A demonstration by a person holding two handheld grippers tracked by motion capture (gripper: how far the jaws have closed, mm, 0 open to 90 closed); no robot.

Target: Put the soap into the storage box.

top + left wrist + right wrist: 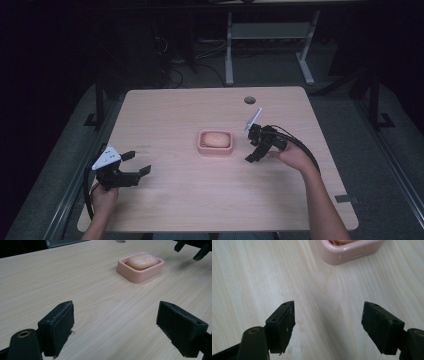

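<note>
1. Mid-table (165,107): soap (216,138) sits in a pink dish (202,147).
2. Left gripper (136,163) and right gripper (254,156) both gape wide, holding nothing.
3. We expect slick, hard soap; grip its long sides.

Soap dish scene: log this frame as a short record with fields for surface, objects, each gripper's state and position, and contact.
surface: light wooden table
objects: pink soap dish near the table's middle, peach soap bar lying in it
left gripper: open, near the table's left front, apart from the dish
right gripper: open, just right of the dish, fingers angled down toward the table
contact: neither gripper touches dish or soap
</note>
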